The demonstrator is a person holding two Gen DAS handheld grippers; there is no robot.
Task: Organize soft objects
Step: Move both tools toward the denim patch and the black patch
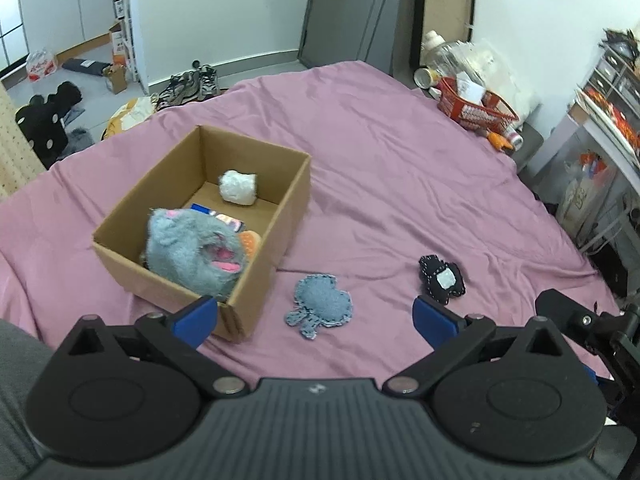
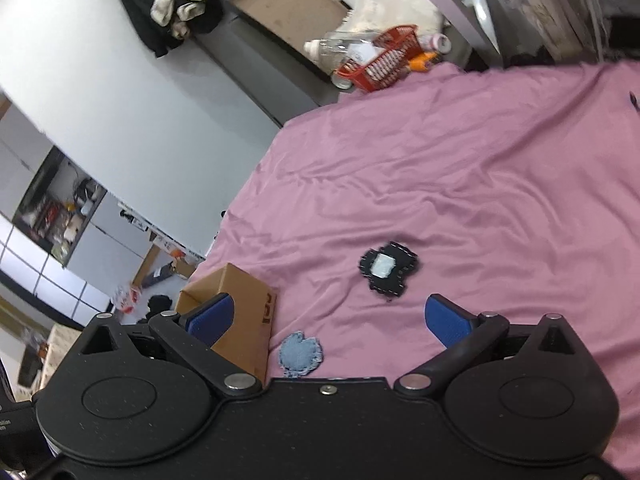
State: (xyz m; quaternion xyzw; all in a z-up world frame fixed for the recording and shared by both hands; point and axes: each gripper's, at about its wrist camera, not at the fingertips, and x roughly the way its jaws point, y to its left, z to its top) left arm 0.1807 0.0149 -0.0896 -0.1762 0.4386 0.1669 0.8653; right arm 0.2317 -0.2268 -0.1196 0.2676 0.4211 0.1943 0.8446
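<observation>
A cardboard box (image 1: 276,216) stands on the pink bedsheet (image 1: 400,184). Inside it lie a grey plush toy (image 1: 192,250) with a pink mouth, a white soft ball (image 1: 238,187) and an orange item (image 1: 251,241). A blue denim patch (image 1: 320,308) lies on the sheet just right of the box. A black stitched patch (image 1: 441,279) with a white square lies further right. My left gripper (image 1: 316,320) is open and empty, above the denim patch. My right gripper (image 2: 328,318) is open and empty, near the black patch (image 2: 387,270) and the denim patch (image 2: 300,354); the box (image 2: 244,316) is at its left finger.
A red basket (image 1: 474,108) with bottles and cans sits at the bed's far right corner. Shelving with clutter (image 1: 600,140) stands to the right. Shoes (image 1: 192,84), bags and boxes lie on the floor beyond the bed's far left edge.
</observation>
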